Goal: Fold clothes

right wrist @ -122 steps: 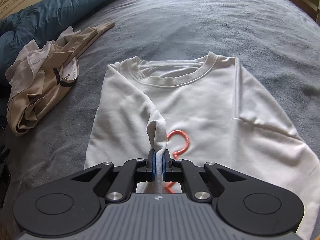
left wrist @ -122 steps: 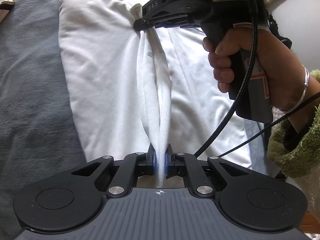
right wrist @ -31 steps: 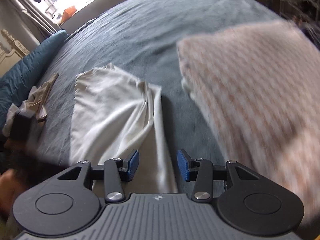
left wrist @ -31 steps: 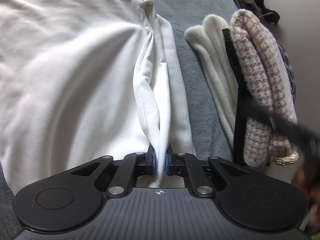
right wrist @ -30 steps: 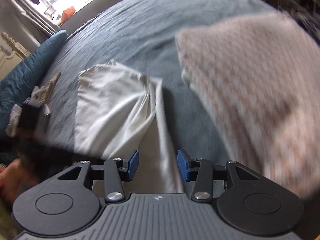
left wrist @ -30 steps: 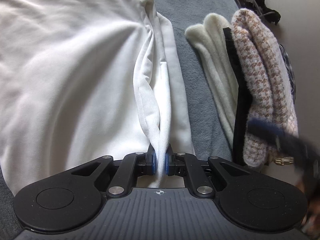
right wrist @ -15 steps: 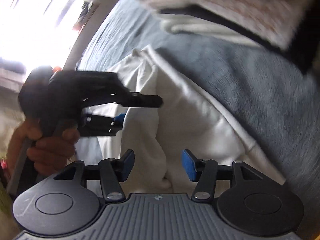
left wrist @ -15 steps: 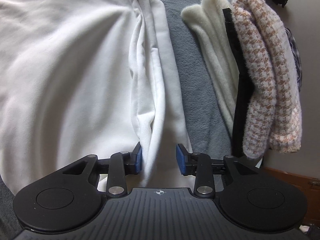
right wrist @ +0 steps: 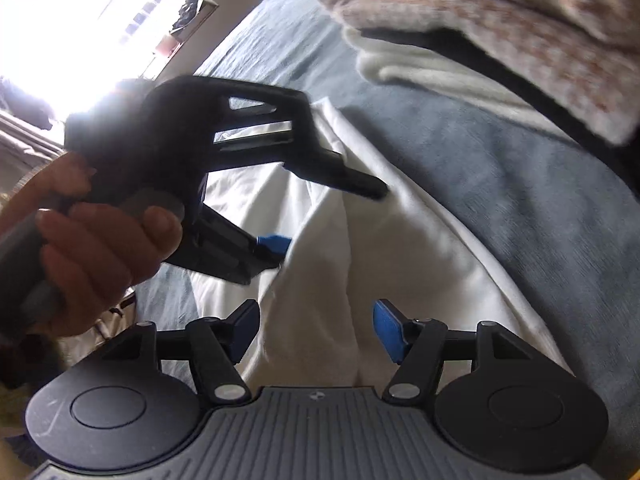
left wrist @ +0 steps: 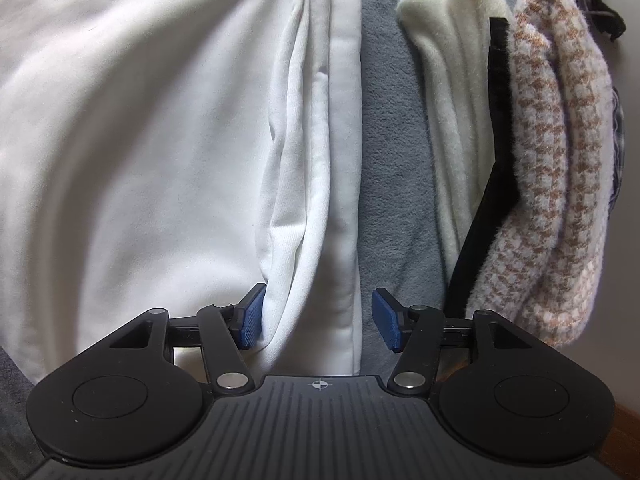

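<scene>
A white sweatshirt (left wrist: 140,140) lies folded on the grey bed cover (left wrist: 388,160). Its right edge forms a long ridge of gathered folds. My left gripper (left wrist: 318,322) is open, its blue pads either side of that ridge, holding nothing. In the right wrist view the sweatshirt (right wrist: 360,260) lies below my right gripper (right wrist: 316,330), which is open and empty just above the cloth. The left gripper (right wrist: 328,210) also shows there, open, held in a hand at the sweatshirt's edge.
A stack of folded clothes lies right of the sweatshirt: a cream fleece (left wrist: 452,100), a black layer (left wrist: 496,168) and a pink-brown houndstooth knit (left wrist: 560,160). The stack also shows in the right wrist view (right wrist: 500,20). A bright window (right wrist: 80,28) is at the upper left.
My left gripper has opened and let go of the sweatshirt's ridge. My right gripper, open throughout, has swung round and come down close over the sweatshirt near the left gripper.
</scene>
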A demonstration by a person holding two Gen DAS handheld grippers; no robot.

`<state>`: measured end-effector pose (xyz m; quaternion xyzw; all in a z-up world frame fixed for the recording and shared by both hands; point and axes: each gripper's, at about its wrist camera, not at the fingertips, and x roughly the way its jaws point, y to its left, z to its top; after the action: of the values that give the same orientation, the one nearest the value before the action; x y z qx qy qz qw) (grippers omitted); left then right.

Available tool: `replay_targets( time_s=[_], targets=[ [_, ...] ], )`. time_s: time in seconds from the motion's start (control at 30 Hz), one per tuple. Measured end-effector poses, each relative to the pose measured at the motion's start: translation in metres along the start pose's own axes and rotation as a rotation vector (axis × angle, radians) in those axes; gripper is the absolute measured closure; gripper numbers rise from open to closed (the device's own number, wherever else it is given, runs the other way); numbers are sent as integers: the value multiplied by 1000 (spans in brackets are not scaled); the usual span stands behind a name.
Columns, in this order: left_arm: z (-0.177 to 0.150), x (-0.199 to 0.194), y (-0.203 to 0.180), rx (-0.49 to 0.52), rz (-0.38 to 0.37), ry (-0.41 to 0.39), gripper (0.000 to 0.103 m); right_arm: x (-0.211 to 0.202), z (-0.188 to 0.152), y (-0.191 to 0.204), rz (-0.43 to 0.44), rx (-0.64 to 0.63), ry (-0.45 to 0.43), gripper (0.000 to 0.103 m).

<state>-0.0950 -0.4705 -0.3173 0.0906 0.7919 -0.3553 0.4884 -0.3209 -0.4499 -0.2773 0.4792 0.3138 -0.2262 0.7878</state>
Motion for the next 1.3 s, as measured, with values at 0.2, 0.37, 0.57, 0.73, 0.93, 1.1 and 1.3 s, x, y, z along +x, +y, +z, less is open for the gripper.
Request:
replay_targets(
  time_s=[0.2,0.37,0.57,0.73,0.93,1.1,1.3],
  targets=[
    [6,5,-9,-34,20,33,41,27,13,12,-19,6,41,34],
    [8,9,-13,-79,30,37,41,39,13,14,-112,-29,92,50],
    [7,2,-15,-83,-42,47,40,28,17,-5,-109,-24,99,59],
    [-2,-12,-6,-32,-94,42,38,26,20,-30,-78,38,113,59],
    [-31,-49,16,104,-176,-42,37,12,13,-56,4,164,111,59],
    [-66,-70,57,156,-165,-138,37,8,8,-78,97,311,99,58],
    [-101,-56,82,196,-174,-190,37,6,6,-89,138,367,99,58]
  ],
)
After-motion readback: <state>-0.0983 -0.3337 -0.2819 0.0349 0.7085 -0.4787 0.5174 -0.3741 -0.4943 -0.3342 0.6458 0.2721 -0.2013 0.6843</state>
